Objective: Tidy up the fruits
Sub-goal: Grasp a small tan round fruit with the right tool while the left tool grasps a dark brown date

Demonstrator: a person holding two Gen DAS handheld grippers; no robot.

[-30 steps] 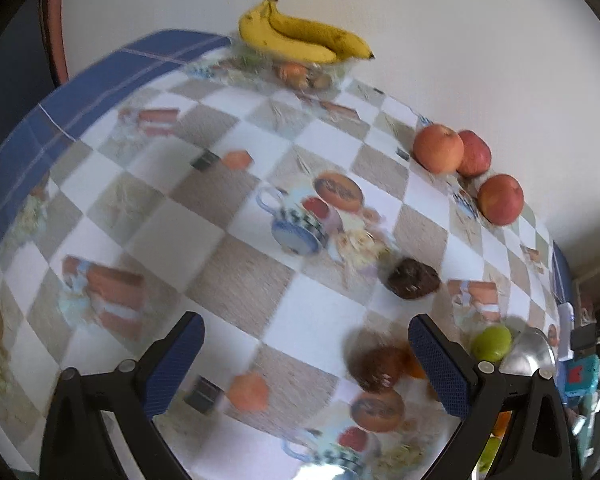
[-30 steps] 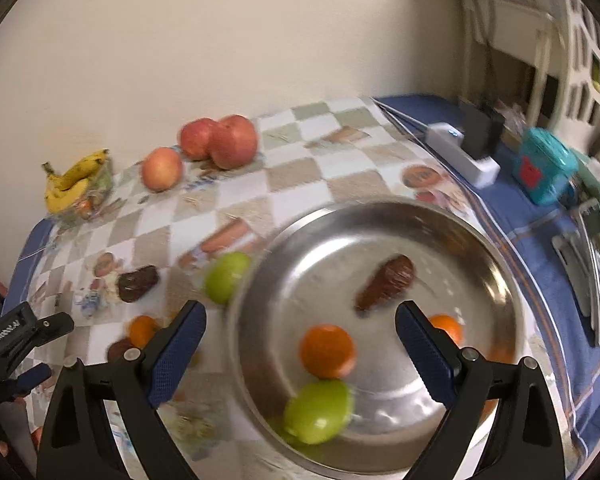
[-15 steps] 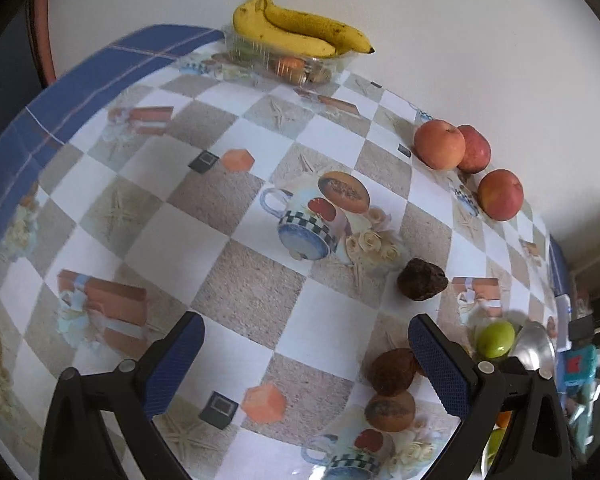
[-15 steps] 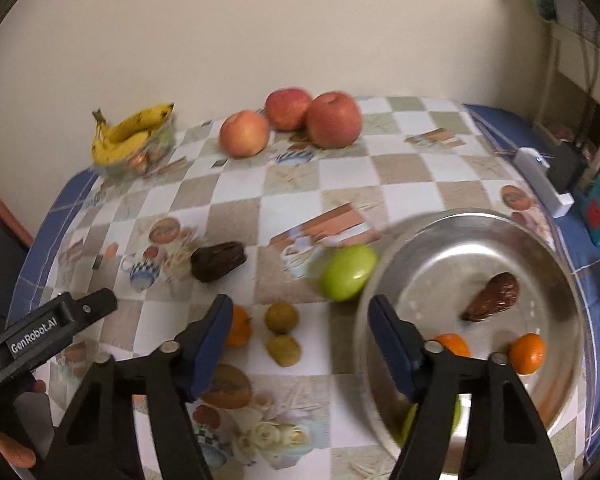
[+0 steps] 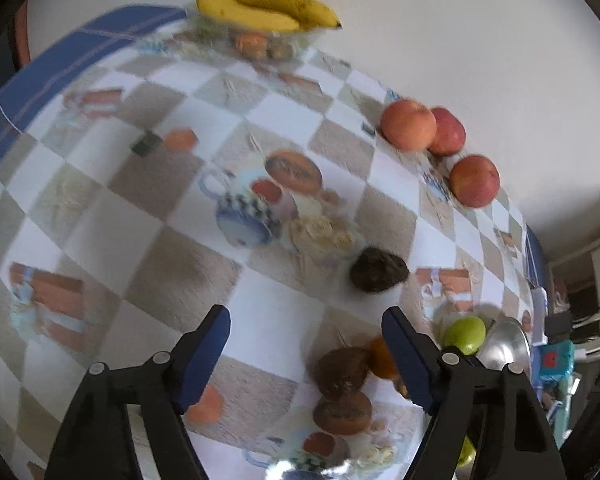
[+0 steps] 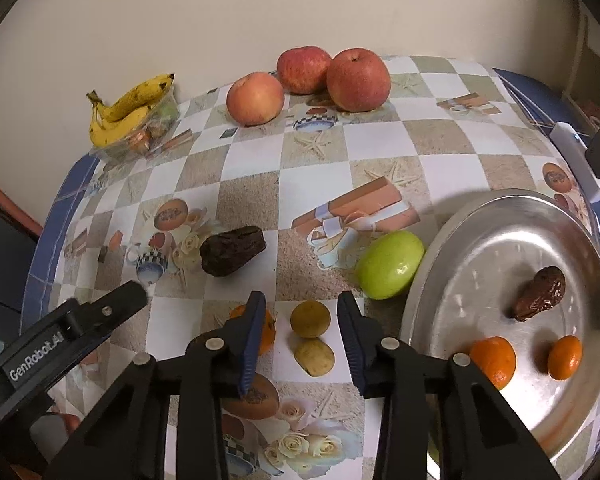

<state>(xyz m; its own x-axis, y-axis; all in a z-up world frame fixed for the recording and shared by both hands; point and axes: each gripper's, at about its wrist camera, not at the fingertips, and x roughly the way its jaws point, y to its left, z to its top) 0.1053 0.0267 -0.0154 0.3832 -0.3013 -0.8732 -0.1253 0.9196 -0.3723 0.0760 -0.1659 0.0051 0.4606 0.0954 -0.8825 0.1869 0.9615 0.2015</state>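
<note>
Two grippers work a checked tablecloth [image 6: 380,152] strewn with fruit, beside a steel tray [image 6: 476,240].

Left of the tray, the left gripper [image 5: 306,354] is closing on nothing over bare cloth; nearer the tray, the right gripper [image 6: 302,334] narrows around a small yellow-brown fruit [image 6: 310,319], pads not yet touching. A green apple [image 6: 390,264] touches the tray's rim; inside lie a date [image 6: 540,293] and two oranges [image 6: 493,360].

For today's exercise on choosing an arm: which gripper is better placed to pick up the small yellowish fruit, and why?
Right. The right gripper is closing with the small yellowish fruit between its fingers. The left gripper is closing over bare cloth.
</note>
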